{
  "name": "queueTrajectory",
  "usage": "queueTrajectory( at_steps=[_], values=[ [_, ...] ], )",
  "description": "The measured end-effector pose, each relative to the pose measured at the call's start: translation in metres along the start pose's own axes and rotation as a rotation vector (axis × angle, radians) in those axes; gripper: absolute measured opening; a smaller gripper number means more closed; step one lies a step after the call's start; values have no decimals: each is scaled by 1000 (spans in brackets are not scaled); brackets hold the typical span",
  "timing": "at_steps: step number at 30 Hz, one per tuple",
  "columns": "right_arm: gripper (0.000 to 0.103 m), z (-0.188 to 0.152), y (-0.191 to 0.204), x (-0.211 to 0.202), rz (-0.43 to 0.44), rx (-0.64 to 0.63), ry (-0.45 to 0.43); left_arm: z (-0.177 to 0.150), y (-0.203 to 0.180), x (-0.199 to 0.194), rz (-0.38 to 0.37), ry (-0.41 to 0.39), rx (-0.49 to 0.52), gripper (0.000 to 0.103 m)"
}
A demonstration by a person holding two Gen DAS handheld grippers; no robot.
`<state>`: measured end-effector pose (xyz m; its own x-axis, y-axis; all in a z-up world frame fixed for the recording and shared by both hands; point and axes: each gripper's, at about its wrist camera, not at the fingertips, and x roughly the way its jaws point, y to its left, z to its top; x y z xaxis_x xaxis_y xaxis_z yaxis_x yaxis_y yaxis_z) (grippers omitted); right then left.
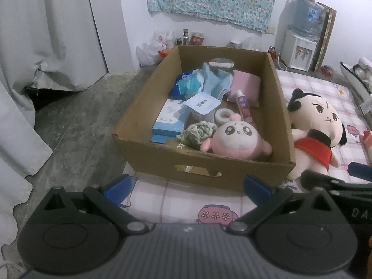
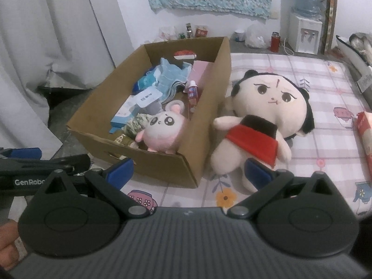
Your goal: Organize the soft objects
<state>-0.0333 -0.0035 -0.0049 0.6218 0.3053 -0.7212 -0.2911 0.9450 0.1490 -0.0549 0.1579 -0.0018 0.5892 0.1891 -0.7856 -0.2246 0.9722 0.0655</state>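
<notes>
An open cardboard box (image 1: 144, 107) (image 2: 209, 107) stands on a checked mattress. Inside it lie a pink round plush (image 1: 232, 139) (image 2: 162, 130), a green knitted ball (image 1: 200, 131), blue cloths (image 1: 216, 82) (image 2: 172, 76), a pink pillow (image 1: 247, 86), blue cartons, a tape roll and a tube. A large cream doll (image 1: 313, 130) (image 2: 262, 121) in a red dress lies on the mattress right of the box. My left gripper (image 1: 189, 189) is open in front of the box. My right gripper (image 2: 189, 174) is open near the box's front right corner and the doll's legs. Neither holds anything.
The mattress (image 2: 325, 88) stretches to the right, with a red-and-white packet (image 2: 365, 137) at its right edge. Bare concrete floor (image 1: 76, 125) and white curtains (image 1: 46, 34) lie to the left. A water dispenser (image 2: 304, 23), bottles and bags line the far wall.
</notes>
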Motion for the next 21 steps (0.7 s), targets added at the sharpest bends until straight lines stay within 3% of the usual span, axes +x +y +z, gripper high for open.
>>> queueTrajectory(
  at_steps=[21],
  values=[
    [102, 2, -2, 12, -18, 11, 26, 3, 1, 7, 9, 22, 12, 103]
  ],
)
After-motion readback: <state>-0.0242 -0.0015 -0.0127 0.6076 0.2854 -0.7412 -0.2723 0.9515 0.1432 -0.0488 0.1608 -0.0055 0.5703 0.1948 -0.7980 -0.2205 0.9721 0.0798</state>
